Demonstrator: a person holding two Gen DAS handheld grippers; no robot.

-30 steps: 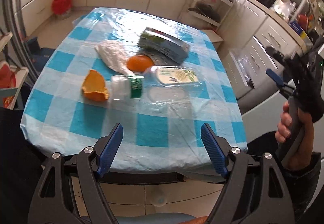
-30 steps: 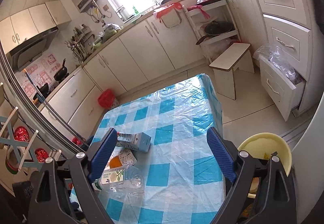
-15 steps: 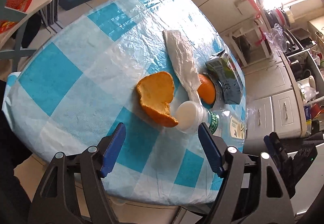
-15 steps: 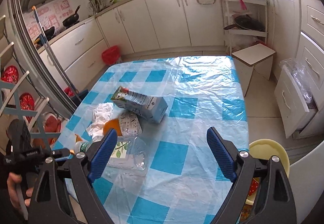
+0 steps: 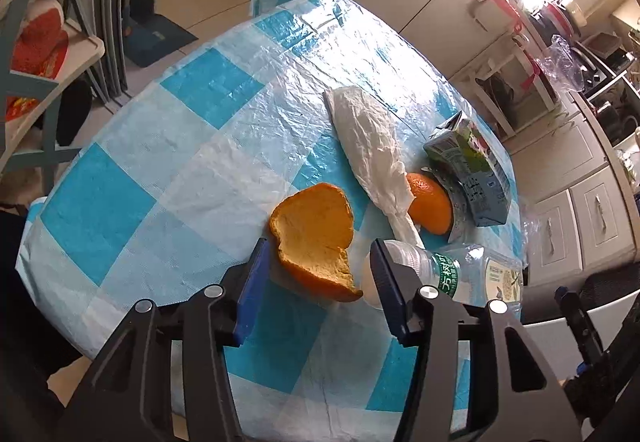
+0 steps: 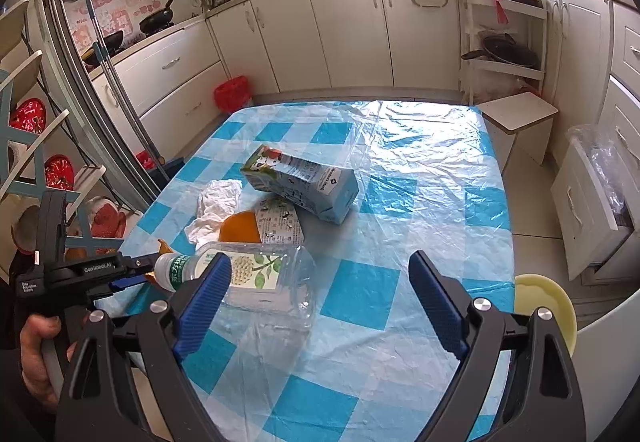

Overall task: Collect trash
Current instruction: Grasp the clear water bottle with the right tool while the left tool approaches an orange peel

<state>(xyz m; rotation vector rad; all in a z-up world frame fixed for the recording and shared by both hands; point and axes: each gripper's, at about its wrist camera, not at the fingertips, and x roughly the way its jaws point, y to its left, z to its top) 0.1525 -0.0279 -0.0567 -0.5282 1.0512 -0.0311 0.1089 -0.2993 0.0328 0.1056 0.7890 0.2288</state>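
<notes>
Two grippers: left gripper (image 5: 316, 274), jaws just closing around the orange peel (image 5: 316, 238), not touching; right gripper (image 6: 320, 302) wide open.

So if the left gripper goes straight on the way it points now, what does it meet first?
Most likely the orange peel: it lies on the table just ahead of the left gripper, between the lines of its open, closing jaws. The bottle sits beside the right finger. Depth is hard to judge.

Left gripper (image 5: 316, 274) narrower, around orange peel (image 5: 316, 242)
</notes>
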